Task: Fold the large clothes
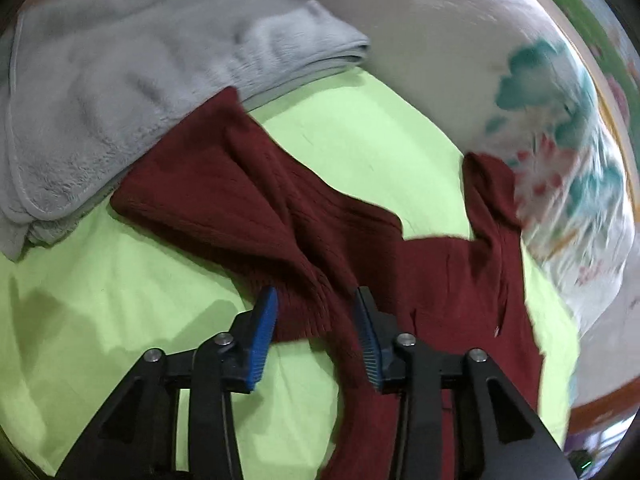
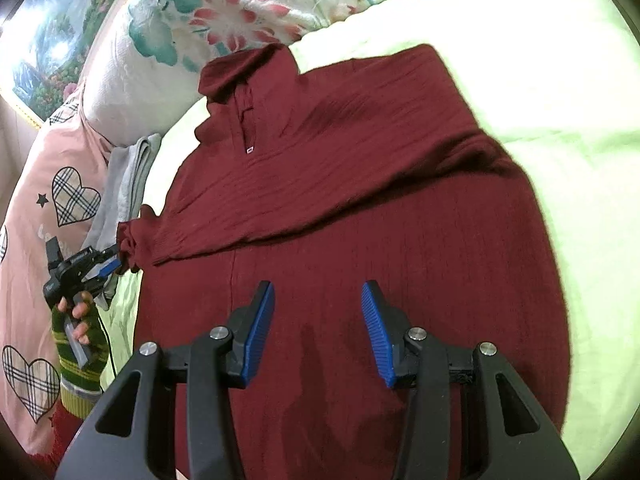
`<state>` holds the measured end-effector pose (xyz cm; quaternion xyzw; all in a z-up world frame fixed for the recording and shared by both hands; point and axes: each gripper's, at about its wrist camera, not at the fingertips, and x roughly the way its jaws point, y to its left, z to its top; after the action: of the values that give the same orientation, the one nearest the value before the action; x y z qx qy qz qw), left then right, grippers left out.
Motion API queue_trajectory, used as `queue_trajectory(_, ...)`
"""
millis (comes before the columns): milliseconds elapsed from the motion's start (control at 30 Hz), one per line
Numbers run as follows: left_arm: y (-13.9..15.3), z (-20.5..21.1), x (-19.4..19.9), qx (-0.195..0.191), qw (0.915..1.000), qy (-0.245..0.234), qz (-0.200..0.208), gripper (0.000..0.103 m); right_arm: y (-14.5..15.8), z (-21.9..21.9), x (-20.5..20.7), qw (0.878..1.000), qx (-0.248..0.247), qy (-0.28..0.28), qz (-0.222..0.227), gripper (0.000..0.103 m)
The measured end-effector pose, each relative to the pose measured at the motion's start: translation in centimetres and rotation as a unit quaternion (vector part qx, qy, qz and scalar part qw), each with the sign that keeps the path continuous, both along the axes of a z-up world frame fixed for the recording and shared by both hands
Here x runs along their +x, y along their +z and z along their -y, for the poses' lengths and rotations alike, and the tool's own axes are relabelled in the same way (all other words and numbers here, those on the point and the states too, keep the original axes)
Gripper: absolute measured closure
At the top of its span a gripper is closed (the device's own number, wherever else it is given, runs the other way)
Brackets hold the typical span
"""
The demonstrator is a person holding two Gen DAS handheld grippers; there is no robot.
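A dark red ribbed sweater (image 2: 352, 208) lies on a lime green bed sheet (image 2: 560, 120), collar toward the pillows, with one sleeve folded across its chest. My right gripper (image 2: 318, 292) is open and empty above the sweater's lower body. In the left wrist view the sweater (image 1: 248, 200) shows a sleeve stretching away, and my left gripper (image 1: 316, 300) stands open with sleeve fabric lying between its blue pads. In the right wrist view the left gripper (image 2: 114, 266) sits at the cuff of the folded sleeve, held by a gloved hand (image 2: 80, 336).
A folded grey fleece blanket (image 1: 120, 92) lies on the sheet (image 1: 100, 300) beside the sweater. A floral pillow (image 2: 208, 28) and a pink heart-print pillow (image 2: 52, 208) sit at the bed's head. A framed picture (image 2: 56, 48) hangs behind.
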<state>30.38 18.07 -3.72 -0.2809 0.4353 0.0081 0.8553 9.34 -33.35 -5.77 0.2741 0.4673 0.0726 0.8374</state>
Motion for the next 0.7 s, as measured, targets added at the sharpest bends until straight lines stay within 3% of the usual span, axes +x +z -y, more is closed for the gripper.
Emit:
queue_trajectory(100, -0.4, -0.6, 1.6, 0.002, 0.9999, -0.002, -0.014, 0.041, 0.0, -1.2, 0.5, 1.0, -0.002, 0.015, 0.0, 0.057)
queue_trajectory(167, -1.2, -0.9, 2.7, 0.009, 0.9995, 0.0, -0.03, 0.045, 0.3, -1.9, 0.7, 1.0, -0.001, 0.023, 0.004, 0.057)
queue_trajectory(200, -1.8, -1.0, 3.2, 0.012, 0.9991, 0.0, -0.041, 0.054, 0.5, -2.1, 0.8, 1.0, -0.002, 0.025, 0.006, 0.057)
queue_trajectory(233, -2.1, -1.0, 3.5, 0.015, 0.9989, 0.0, -0.045, 0.071, 0.7, -2.3, 0.8, 1.0, -0.003, 0.027, 0.008, 0.057)
queue_trajectory(300, -2.4, -1.1, 3.5, 0.016, 0.999, -0.002, -0.042, 0.093, 1.0, -2.6, 0.9, 0.999, -0.007, 0.03, 0.013, 0.057)
queue_trajectory(533, 1.4, -0.8, 0.5, -0.015, 0.999, -0.006, 0.042, 0.096, 1.2, -3.0, 0.9, 0.999, -0.004, 0.034, 0.017, 0.057)
queue_trajectory(700, 4.9, 2.6, -0.3, -0.056, 0.993, -0.041, 0.095, 0.096, 1.4, -2.8, 0.4, 0.999, 0.007, 0.031, 0.023, 0.057)
